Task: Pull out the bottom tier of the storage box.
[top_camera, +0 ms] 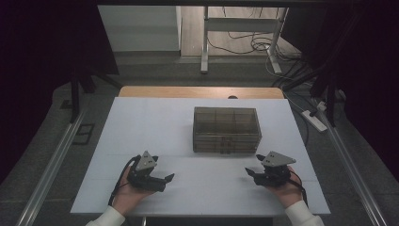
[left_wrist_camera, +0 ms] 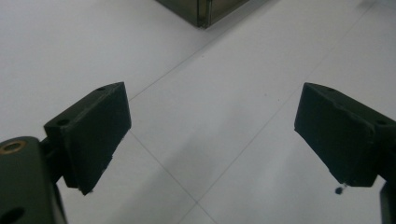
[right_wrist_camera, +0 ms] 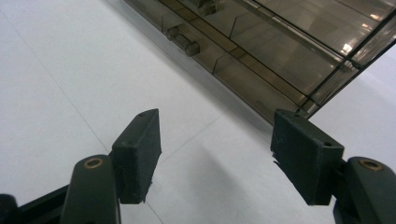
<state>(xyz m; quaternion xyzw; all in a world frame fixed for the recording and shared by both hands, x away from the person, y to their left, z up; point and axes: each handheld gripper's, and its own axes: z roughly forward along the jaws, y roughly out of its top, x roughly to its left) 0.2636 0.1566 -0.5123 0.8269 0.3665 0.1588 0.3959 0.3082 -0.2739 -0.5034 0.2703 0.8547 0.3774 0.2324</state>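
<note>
Black jaws stand wide apart on both of your grippers, with nothing between them but bare white table [top_camera: 141, 136]. Your left gripper [top_camera: 164, 179] rests low at the near left, pointing inward and a little forward; in its own view only a corner of the box shows at the top edge, well ahead and off to one side. Your right gripper [top_camera: 250, 173] sits at the near right, its jaws aimed inward toward the box's front face, and in the right gripper view the smoky clear drawer box [right_wrist_camera: 261, 51] runs slantwise close beyond the jaws, with a small clear knob [right_wrist_camera: 183, 41] showing on its front.

The drawer box [top_camera: 227, 129] stands at mid-table, its long axis running left to right, its front with the knobs facing you. It lies ahead of and between both grippers. I judge the right one slightly nearer, so it has the shorter reach to a knob, while the left would need to swing forward and inward to steady the box's side.
</note>
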